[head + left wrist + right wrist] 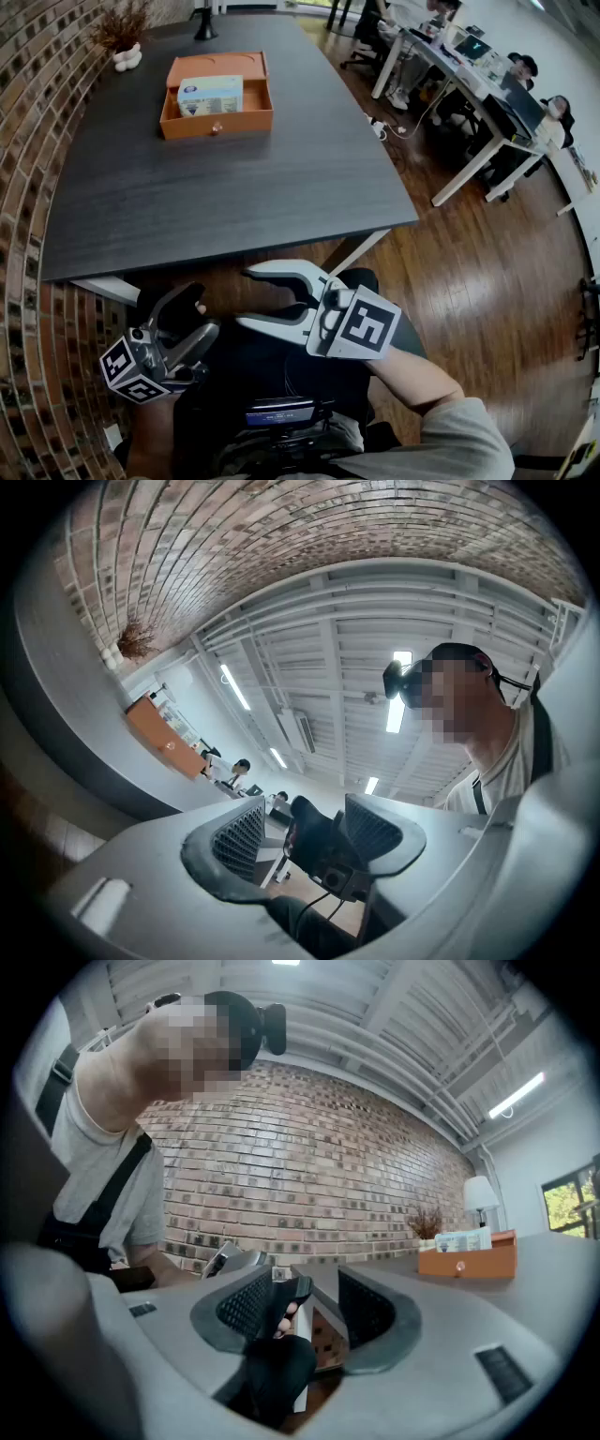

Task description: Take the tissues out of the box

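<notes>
An orange box (217, 117) of tissues (210, 94) is set on a dark table (234, 202) beside a brick wall (37, 122); the left gripper (191, 319) and right gripper (246, 297) are held with jaws apart, empty.

My left hand-held gripper (204, 309) and right hand-held gripper (246, 297) look like smooth, matt grey plastic. Their pads (246, 1302) are dark and ribbed in a fine grid. The worktop (234, 197) is dark and matt, with a faint wood grain. The far orange box (217, 124) looks smooth and dull, and the tissues (210, 95) in it have a slightly shiny wrap. On the right, the floor (487, 281) is glossy wood. On the left, the brick wall (37, 122) is rough. My sleeve (459, 436) is grey cloth.
</notes>
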The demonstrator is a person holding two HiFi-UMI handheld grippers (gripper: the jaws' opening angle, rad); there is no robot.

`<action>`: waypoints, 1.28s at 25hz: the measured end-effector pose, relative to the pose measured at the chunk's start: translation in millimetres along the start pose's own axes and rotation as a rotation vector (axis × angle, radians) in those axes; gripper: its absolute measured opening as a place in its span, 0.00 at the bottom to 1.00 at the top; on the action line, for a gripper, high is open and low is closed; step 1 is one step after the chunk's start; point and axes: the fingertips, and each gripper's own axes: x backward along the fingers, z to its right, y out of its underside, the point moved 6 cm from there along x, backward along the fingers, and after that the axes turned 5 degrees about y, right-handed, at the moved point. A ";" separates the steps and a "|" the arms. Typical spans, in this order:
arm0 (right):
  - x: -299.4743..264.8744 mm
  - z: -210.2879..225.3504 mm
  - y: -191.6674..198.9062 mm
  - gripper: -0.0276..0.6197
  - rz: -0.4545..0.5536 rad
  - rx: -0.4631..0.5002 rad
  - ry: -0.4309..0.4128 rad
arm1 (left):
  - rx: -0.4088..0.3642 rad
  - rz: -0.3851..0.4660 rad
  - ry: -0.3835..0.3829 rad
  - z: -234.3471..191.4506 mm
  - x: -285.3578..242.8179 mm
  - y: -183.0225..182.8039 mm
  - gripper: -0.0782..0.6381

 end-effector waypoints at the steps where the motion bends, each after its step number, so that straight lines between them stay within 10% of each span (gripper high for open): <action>1: -0.3 0.1 0.1 0.38 0.001 0.000 0.000 | 0.000 0.000 0.000 -0.3 0.1 0.1 0.47; 32: -2.0 -2.1 1.2 0.38 -0.003 0.000 -0.010 | 0.016 -0.013 0.001 -0.7 -0.6 3.9 0.47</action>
